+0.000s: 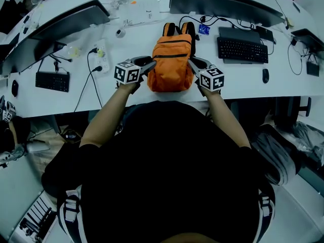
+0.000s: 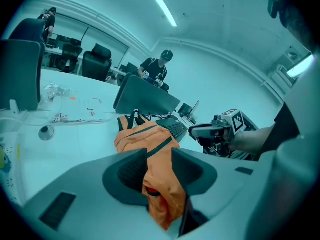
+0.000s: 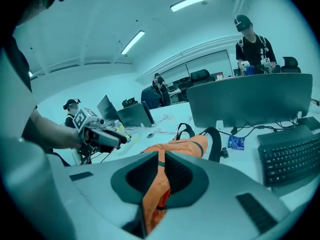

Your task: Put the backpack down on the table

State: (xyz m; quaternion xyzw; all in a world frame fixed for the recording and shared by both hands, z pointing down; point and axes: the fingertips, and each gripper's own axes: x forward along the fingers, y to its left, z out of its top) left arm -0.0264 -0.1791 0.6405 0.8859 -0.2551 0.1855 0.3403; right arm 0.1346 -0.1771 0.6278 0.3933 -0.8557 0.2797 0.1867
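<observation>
Holding seems the step in hand: left gripper [image 1: 147, 68] and right gripper [image 1: 194, 65] each pinch a fold of the backpack [image 1: 171, 59], at its 8 and 4 o'clock, jaws closed onto fabric. It lies mid-table [image 1: 243, 82], at the person's 12 o'clock. Next, I judge: lower evenly, then release both together. Orange, soft, slack; black straps at its 12 o'clock end

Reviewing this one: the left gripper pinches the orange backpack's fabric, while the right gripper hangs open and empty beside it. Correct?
Not quite. The right gripper is not open and empty: the right gripper view shows its jaws closed on a fold of the orange backpack. The left gripper does pinch the fabric as stated.
</observation>
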